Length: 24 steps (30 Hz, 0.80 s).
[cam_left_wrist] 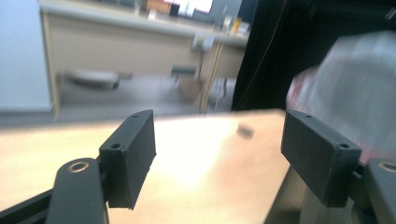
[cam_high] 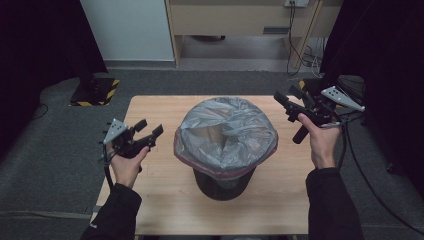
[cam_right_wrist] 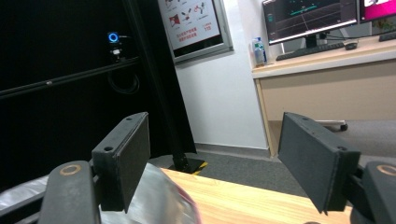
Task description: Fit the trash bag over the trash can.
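Note:
A black bin [cam_high: 224,181] lined with a grey plastic bag [cam_high: 225,131] stands in the middle of the wooden table [cam_high: 165,200]; the bag's rim is folded over the top and shows a pinkish edge. My left gripper [cam_high: 151,126] hovers to the left of the bin, open and empty. In the left gripper view its jaws [cam_left_wrist: 219,140] stand wide over the tabletop, with the blurred bag [cam_left_wrist: 359,88] at the right. My right gripper [cam_high: 285,94] is raised off the bin's far right side, open with nothing in it. Its own view [cam_right_wrist: 215,158] shows the bag [cam_right_wrist: 159,196] at the lower left.
Black curtains flank the table on both sides. A hazard-striped stand base [cam_high: 95,91] sits on the grey carpet at the far left. A wooden desk [cam_high: 240,17] with hanging cables [cam_high: 300,50] stands behind. Monitors [cam_right_wrist: 310,16] and a bottle [cam_right_wrist: 259,51] rest on another desk.

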Available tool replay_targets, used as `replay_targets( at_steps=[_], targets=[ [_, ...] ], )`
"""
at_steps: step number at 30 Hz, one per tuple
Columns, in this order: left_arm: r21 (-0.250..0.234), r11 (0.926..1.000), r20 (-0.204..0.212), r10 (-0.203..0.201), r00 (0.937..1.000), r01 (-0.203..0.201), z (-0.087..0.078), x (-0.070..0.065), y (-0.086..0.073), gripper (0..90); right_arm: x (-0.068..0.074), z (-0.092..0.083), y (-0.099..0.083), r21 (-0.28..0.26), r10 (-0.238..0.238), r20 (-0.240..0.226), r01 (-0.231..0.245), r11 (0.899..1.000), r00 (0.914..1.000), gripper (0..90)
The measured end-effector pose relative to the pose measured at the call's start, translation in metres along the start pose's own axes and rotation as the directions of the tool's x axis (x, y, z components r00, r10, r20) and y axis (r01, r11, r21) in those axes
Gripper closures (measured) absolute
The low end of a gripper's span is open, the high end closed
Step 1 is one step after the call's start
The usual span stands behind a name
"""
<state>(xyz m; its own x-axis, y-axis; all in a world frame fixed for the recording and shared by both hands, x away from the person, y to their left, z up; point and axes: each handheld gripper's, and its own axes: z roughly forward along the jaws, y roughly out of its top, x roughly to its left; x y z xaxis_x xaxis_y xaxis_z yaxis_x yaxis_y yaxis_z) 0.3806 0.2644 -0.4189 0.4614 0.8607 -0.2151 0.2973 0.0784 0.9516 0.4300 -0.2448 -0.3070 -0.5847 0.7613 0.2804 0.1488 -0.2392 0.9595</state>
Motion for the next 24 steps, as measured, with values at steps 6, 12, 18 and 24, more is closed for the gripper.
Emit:
replay_targets(
  at_steps=[6,12,18,24],
  targets=[
    [0.265,0.9630,-0.058,-0.038,0.9976,0.052,-0.001,0.004,-0.059,20.4,0.033,0.005,0.020,0.011,-0.033,-0.030,0.033,0.999,0.9990,23.5],
    [0.413,0.9101,-0.026,0.053,0.9983,-0.038,0.017,-0.006,-0.084,18.8,0.077,0.030,0.030,0.045,-0.073,-0.083,0.077,0.996,0.9938,22.4],
    [0.439,0.8935,-0.011,0.111,0.9938,-0.095,0.024,-0.010,-0.091,17.3,0.111,0.062,0.014,0.136,-0.092,-0.111,0.106,0.985,0.9896,22.3],
    [0.494,0.8606,-0.002,0.143,0.9897,-0.124,0.029,-0.011,-0.099,17.1,0.121,0.088,-0.022,0.352,-0.122,-0.087,0.146,0.924,0.9886,23.6]
  ],
)
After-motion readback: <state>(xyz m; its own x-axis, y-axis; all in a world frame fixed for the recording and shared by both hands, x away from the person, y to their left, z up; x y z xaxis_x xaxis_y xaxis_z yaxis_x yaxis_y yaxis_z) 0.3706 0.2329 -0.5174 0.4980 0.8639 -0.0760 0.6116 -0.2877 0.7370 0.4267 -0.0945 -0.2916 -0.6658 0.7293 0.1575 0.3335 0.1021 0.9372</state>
